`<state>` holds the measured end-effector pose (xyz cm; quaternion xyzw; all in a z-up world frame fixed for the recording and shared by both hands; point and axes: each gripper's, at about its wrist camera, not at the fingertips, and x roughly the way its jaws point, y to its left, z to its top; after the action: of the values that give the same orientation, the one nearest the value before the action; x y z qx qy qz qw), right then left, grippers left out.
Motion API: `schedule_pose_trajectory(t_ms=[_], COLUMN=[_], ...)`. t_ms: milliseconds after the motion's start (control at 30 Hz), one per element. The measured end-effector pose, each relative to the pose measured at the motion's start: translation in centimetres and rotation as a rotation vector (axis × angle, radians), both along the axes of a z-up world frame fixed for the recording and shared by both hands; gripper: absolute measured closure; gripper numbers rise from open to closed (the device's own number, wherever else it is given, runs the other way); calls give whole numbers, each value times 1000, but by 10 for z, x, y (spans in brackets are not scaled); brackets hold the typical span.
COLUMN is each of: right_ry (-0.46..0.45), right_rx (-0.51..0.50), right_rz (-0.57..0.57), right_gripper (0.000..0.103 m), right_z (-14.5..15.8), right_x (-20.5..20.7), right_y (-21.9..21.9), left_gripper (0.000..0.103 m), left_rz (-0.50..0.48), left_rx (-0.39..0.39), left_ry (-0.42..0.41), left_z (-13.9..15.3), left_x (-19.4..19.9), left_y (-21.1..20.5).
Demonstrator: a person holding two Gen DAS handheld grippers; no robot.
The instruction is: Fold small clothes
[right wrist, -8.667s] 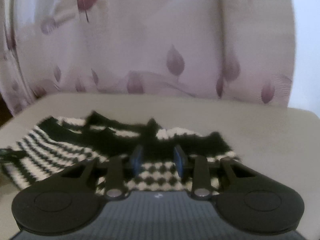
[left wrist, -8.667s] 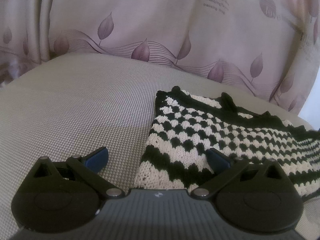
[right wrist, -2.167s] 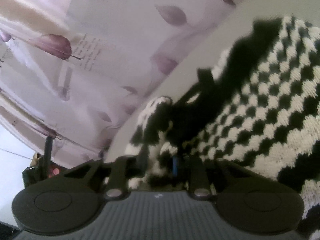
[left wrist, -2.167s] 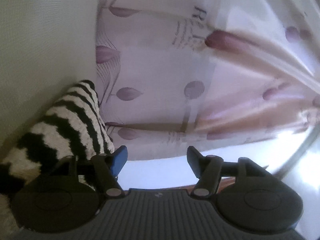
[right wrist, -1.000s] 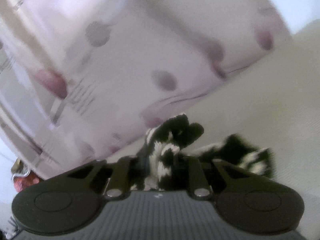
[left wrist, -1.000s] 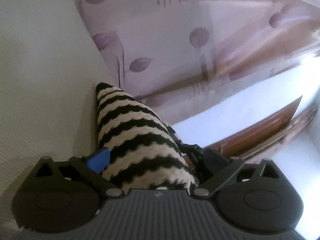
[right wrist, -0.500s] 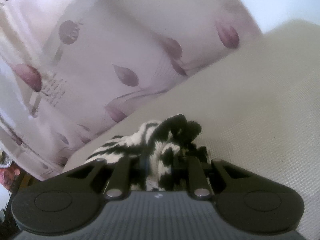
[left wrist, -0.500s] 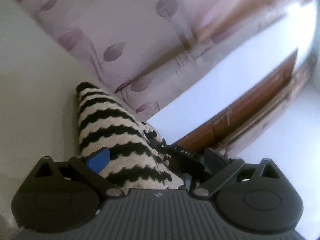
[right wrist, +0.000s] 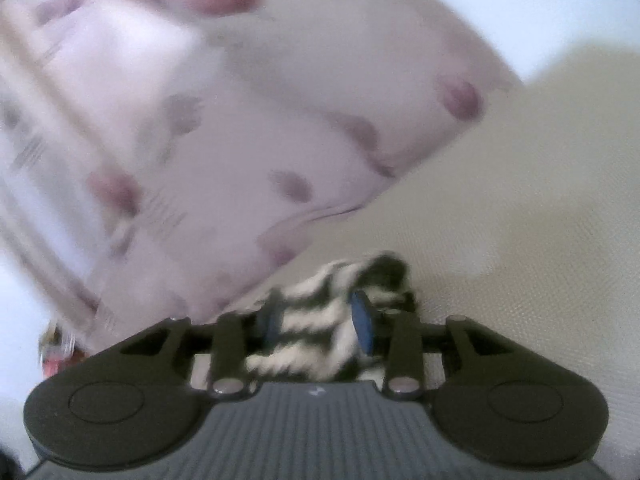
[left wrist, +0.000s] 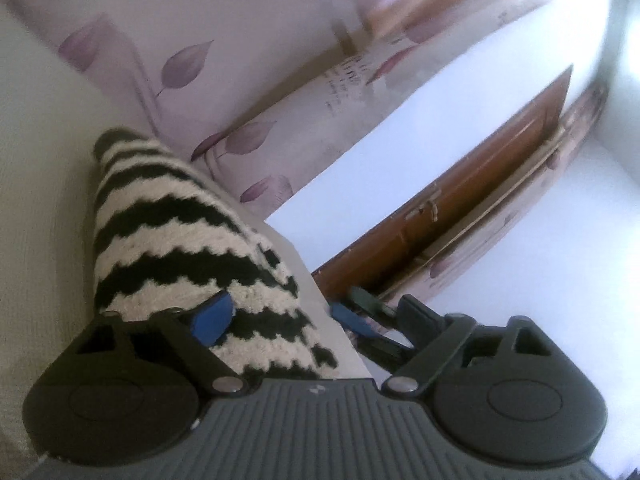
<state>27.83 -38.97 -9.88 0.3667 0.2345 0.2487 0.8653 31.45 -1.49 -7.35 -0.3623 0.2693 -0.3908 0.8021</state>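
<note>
Knit top: a small black-and-white knit top [left wrist: 168, 240] lies on the pale surface [left wrist: 36, 184]. In the left wrist view it looks like a stripy heap, wide near the camera and thin far away. In the right wrist view only a bunched bit [right wrist: 320, 320] shows, and it is blurry.

Left gripper: the left gripper [left wrist: 280, 314] has its two fingers far apart. The blue pad of one finger [left wrist: 212, 316] sits just over the stripes of the top. The other blue pad [left wrist: 352, 318] is off the side of the top, past the edge of the pale surface. The fingers are not squeezing the top.

Right gripper: the right gripper [right wrist: 318, 320] has its fingers close in, with the stripy bunch between the two blue pads. One pad [right wrist: 362, 322] is right at the side of the bunch. The picture is too blurry to say if the pads press the knit or have let go.

Pale surface: it is soft-looking and light beige, with a fine woven pattern. It fills the right side of the right wrist view [right wrist: 520, 200].

Curtain: a pink curtain [left wrist: 224, 52] with purple leaves hangs behind the pale surface. It also fills the upper left of the right wrist view [right wrist: 180, 100], very blurry.

Wooden frame: a brown wooden frame [left wrist: 472, 188] shows beyond the curtain in the left wrist view, with a white wall [left wrist: 400, 128] beside it.
</note>
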Motion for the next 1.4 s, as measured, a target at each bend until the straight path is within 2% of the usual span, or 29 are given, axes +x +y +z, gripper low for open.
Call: schedule_pose_trajectory(t_ms=[67,133,200,233,300,367,467,533,600,633,733,833,967,1133,1233,1300,1367,1400], right_ry=[-18,-29,-23,-20,-10,3,10,-22,-77,-110,-107,-62,-8,1,-10,-23,-46,-41], right_rx=[-22,-83,-222,-250,-227,-232,-160,-151,-100,-54,48,14,-46,-159,-113,-93,-72,-90], right_rz=[99,183,182,183,195,182,245,299,329,319,246,173,147,124,108,123,157,184], right_gripper=[66,66,61,61,61,48,48,48,48,51,79,84,90,90,89,85,71,68], right_z=[3,2,3,1,-6,-12,-21,-20,-17,-15,-20,-31,-42,-33,-31,-26,-23,-22], right_x=[-12,-21,-24,-22,-17,-11,-3,-4,-9,-12,-16,-23,-35,-54,-55,-52,-45,-40], right_y=[1,9,21,23,24,26,31,40,43,39,22,12,8,-1,-9,-12,-9,-4], left_gripper=[24,24,26,27,30,36,39,40,40,40,40,39,39,39,39,39,39,39], left_rz=[0,-5,-15,-16,-23,-25,-32,-33,-33,-30,-22,-25,-25,-17,-12,-12,-13,-14], left_rx=[-16,-2,45,64,91,105,139,155,163,162,147,165,193,188,179,184,188,190], left_ry=[9,2,-21,-29,-34,-26,-36,-45,-54,-54,-46,-55,-68,-64,-57,-59,-61,-60], left_z=[-6,-7,-4,-3,-2,-2,-2,-2,-3,-3,-6,-4,-2,-2,-2,-1,0,0], left_x=[1,0,-3,-5,-4,-3,-3,-3,-4,-3,-4,-5,-7,-7,-8,-9,-9,-9], left_y=[4,5,4,3,3,5,6,6,8,9,12,8,3,6,6,6,6,5])
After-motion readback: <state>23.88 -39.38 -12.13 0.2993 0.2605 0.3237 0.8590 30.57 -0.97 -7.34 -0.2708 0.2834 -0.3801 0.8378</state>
